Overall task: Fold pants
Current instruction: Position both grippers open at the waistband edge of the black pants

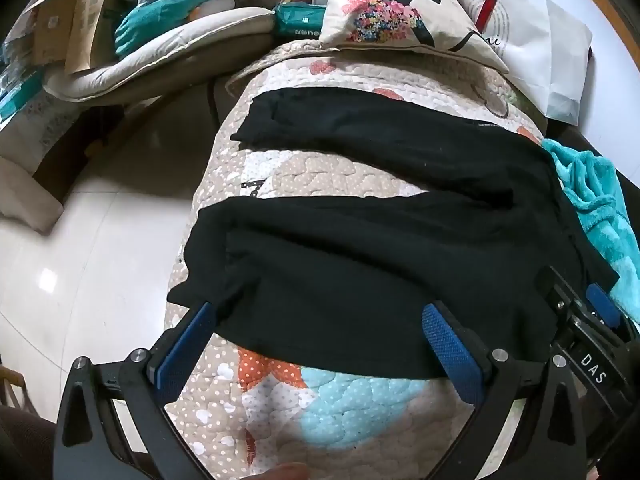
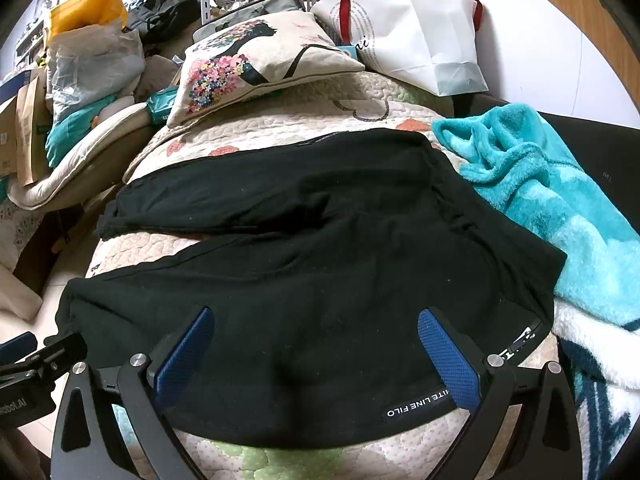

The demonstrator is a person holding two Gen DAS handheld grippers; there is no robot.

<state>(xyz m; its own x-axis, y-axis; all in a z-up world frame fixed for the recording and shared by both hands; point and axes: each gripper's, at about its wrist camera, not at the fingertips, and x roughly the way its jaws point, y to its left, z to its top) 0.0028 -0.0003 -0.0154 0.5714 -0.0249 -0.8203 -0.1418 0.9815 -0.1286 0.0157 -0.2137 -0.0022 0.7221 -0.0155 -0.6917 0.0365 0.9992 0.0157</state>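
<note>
Black pants (image 1: 360, 248) lie spread flat on a quilted patterned cover (image 1: 328, 408), both legs reaching left and the waist to the right. They also show in the right wrist view (image 2: 320, 280), where a white-lettered label sits at the near hem. My left gripper (image 1: 320, 312) is open, its blue fingers (image 1: 452, 344) over the near leg's edge. My right gripper (image 2: 316, 316) is open over the waist part, holding nothing. The right gripper also shows at the right edge of the left wrist view (image 1: 592, 320).
A flowered cushion (image 1: 384, 12) and a white paper bag (image 1: 536, 40) lie at the far end. A teal fleece blanket (image 2: 552, 200) lies right of the pants. Piled bags and boxes (image 2: 80, 60) crowd the far left. Pale tiled floor (image 1: 80, 248) lies left of the cover.
</note>
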